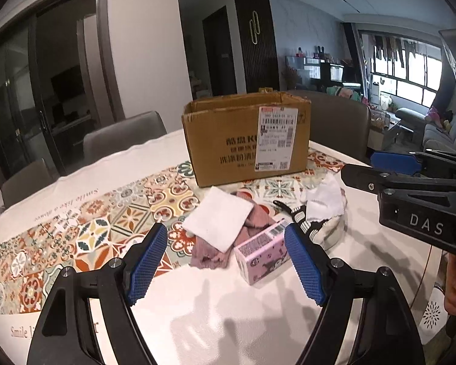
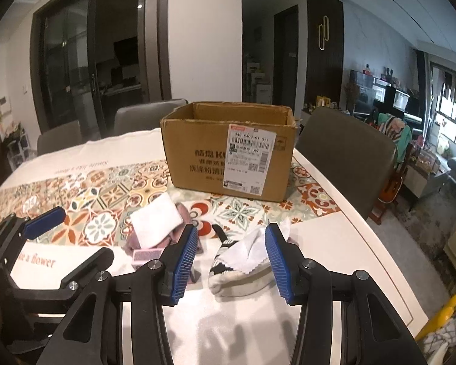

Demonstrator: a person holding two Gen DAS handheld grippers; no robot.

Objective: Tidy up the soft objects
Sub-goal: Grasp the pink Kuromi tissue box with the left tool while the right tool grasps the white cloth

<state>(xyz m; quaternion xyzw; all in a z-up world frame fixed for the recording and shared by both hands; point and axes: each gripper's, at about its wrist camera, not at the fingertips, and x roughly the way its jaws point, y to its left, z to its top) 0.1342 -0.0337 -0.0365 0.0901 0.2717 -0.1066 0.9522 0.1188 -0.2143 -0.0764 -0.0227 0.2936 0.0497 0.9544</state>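
Soft objects: white cloth (image 1: 217,217) atop pink towel (image 1: 208,251), tissue pack (image 1: 260,258), sock (image 2: 238,269), all on table (image 1: 228,319) before open box (image 1: 246,140). Left gripper (image 1: 226,263) wide, empty. Right gripper (image 2: 231,257) half-open, empty. Risk: overlapping items snag, grabbed together; grippers near, may collide.

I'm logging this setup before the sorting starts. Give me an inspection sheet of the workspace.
Surface: table with patterned tile cloth.
Job's things: open cardboard box at the back; white cloth on pink cloth; pink tissue pack; patterned sock under a white wipe.
Clutter: nothing seen.
Grippers: left gripper and right gripper, jaws open, holding nothing, above the pile.
Cables: nothing seen.
Surroundings: chairs round the table; living room behind.
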